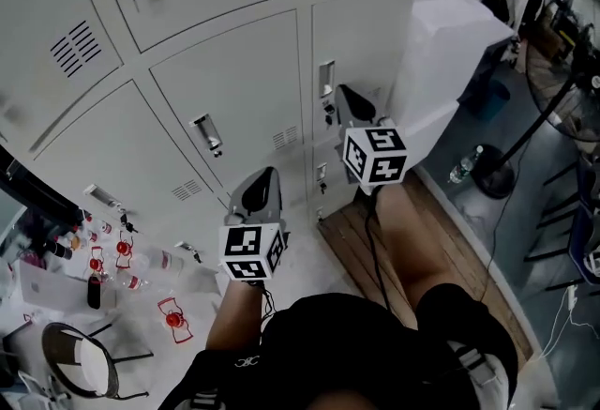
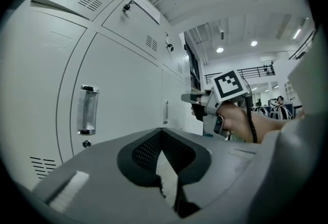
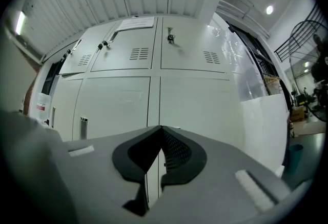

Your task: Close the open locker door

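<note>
Left gripper (image 1: 266,177) shut, empty, parked low at the middle column, probably just kept clear. Right gripper (image 1: 350,98) also pinched shut on nothing, likely to make one blunt tip for pushing. Aimed at the right-column door (image 1: 366,37), just beside its handle (image 1: 325,80). Looks flush with its neighbours, so probably closed or nearly. Can't read the latch.

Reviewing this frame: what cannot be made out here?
- Head view: whether the right hand-held gripper touches the locker door; its own body covers the tip.
- Right gripper view: print on the white notice, too small.
- Head view: labels on the floor bottles, too small.
</note>
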Tool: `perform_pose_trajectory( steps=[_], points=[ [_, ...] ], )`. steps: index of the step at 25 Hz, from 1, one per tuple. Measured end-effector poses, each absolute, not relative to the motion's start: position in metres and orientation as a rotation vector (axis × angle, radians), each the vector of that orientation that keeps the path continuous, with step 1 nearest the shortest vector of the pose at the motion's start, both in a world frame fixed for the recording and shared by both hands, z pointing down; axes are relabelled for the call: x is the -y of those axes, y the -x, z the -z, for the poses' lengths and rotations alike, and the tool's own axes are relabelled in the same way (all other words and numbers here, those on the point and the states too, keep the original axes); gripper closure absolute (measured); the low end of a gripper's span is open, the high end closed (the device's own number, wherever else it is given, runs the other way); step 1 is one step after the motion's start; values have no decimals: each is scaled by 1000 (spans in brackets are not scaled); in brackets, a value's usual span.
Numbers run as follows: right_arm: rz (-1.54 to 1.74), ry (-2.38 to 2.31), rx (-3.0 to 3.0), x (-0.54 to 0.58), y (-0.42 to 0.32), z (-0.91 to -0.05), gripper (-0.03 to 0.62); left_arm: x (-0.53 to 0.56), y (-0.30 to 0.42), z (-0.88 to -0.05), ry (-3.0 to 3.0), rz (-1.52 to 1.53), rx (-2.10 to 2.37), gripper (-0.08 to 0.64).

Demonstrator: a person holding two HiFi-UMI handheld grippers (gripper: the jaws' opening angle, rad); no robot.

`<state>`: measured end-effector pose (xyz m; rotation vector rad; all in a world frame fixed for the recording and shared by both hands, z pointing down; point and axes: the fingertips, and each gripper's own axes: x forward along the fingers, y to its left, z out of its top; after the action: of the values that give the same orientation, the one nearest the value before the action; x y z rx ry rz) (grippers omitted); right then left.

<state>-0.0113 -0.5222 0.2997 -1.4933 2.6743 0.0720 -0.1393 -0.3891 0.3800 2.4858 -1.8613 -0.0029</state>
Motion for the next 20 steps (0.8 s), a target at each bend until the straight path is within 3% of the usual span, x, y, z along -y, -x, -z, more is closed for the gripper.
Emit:
perform_pose_trajectory(
  steps=[12,20],
  points=[
    [-10,1789,-2482,434,-130,-350,581,402,43,-375,-2658,19,1627,560],
    [-11,1854,-2439,399,-163,-371,581,393,-5,-379,-2733,-7,1500,560]
  ],
)
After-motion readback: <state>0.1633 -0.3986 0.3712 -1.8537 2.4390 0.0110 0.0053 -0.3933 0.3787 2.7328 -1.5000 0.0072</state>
